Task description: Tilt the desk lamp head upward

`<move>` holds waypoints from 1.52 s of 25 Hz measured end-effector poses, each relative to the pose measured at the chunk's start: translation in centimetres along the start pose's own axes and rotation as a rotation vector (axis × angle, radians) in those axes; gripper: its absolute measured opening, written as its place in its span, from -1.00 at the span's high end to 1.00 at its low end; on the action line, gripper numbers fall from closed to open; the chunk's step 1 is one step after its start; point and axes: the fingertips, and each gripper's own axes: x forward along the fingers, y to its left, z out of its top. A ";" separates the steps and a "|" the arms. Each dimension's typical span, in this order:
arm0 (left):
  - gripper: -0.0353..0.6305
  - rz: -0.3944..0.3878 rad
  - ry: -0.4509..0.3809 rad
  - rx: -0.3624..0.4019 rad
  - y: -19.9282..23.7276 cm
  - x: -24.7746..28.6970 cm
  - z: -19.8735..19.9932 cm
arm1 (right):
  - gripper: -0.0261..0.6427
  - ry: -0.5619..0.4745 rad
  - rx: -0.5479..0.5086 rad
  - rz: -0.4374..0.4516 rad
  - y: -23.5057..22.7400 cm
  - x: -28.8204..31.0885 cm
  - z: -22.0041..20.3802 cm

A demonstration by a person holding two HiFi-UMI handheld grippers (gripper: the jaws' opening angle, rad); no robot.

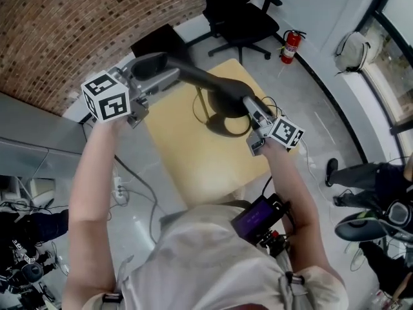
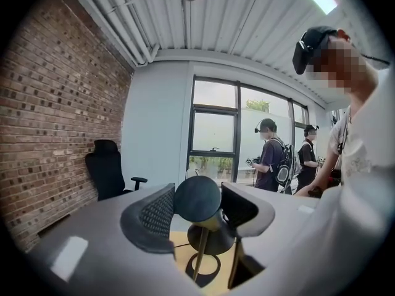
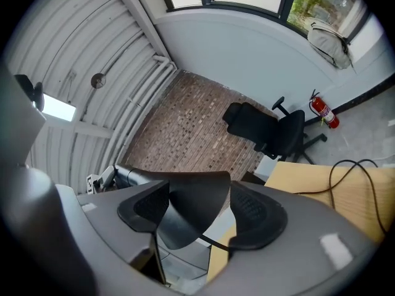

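A black desk lamp stands on the yellow table (image 1: 193,160), on a ring base (image 1: 230,126) with a thin brass stem (image 2: 200,258). Its long dark head (image 1: 210,82) runs from upper left to the cone shade (image 3: 197,208). My left gripper (image 1: 155,75) is shut on the round rear end of the head (image 2: 197,197), which sits between both pads. My right gripper (image 1: 255,116) is shut on the shade, whose rim fills the gap between its pads (image 3: 253,211). From the right gripper view, the head's tube (image 3: 133,176) runs away to the left.
A black office chair (image 1: 235,15) and a red fire extinguisher (image 1: 292,46) stand beyond the table. A cable (image 1: 199,105) loops on the tabletop near the base. Two people (image 2: 271,162) stand by the window. A brick wall (image 1: 77,24) runs along the left.
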 end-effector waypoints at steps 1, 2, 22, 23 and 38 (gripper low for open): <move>0.19 -0.001 -0.004 -0.005 0.1 0.0 0.1 | -0.03 0.001 -0.004 0.017 0.3 0.3 0.1; 0.19 -0.003 -0.009 -0.010 0.2 -0.1 0.1 | -0.03 0.003 -0.004 0.035 0.8 0.7 0.1; 0.20 -0.001 -0.009 -0.113 0.8 -0.5 -1.4 | 0.04 0.043 -0.165 -0.161 0.4 -0.6 6.2; 0.20 0.000 -0.009 -0.118 0.7 -0.5 -1.7 | 0.04 0.049 -0.177 -0.164 0.4 -0.6 6.6; 0.21 -0.025 0.001 -0.045 0.4 -1.2 -4.6 | 0.03 0.082 -0.310 -0.170 2.8 1.1 11.1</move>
